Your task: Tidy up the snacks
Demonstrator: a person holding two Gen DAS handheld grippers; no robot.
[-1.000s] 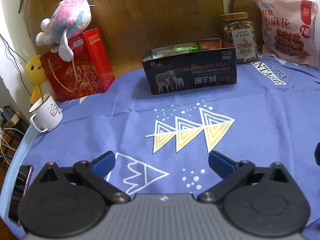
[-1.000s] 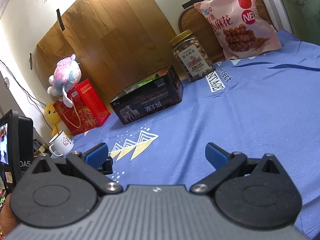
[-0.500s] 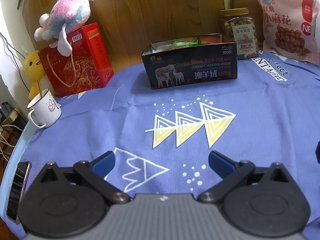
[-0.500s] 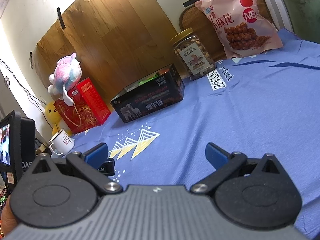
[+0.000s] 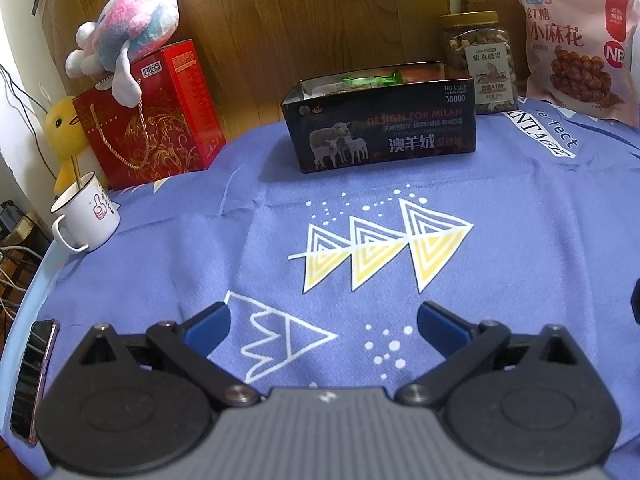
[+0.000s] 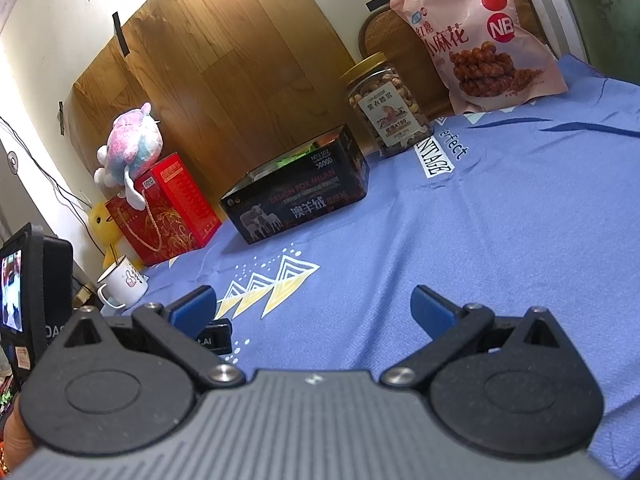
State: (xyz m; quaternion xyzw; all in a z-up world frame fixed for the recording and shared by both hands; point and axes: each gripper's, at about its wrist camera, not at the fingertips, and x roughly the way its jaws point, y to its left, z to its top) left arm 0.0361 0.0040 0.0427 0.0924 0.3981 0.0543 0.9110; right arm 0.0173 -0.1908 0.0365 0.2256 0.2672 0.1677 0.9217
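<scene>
Two sets of blue fingers, both spread wide and both empty: the left gripper (image 5: 322, 330) hangs low over the near part of the blue cloth (image 5: 520, 240) on the tabletop, and the right gripper (image 6: 314, 312) does the same just to its right. Straight ahead of the left fingers, at the far side of the cloth, sits the dark open box (image 5: 380, 120), long side facing us, something green showing inside. Up and right of it stands the nut jar (image 5: 478, 60) with its gold lid, close behind the box's right end, and further right the pink snack bag (image 5: 576, 40) leans upright. From the right wrist view the jar (image 6: 386, 106) and bag (image 6: 480, 36) lie far and right of centre, so the right hand looks the better placed for either. Nothing blocks the lane, only bare cloth in between. Off to the far left: a red gift box (image 5: 152, 112) with a plush toy (image 5: 128, 40) on top, a white mug (image 5: 86, 212), and a phone (image 5: 30, 376) at the near-left edge.
</scene>
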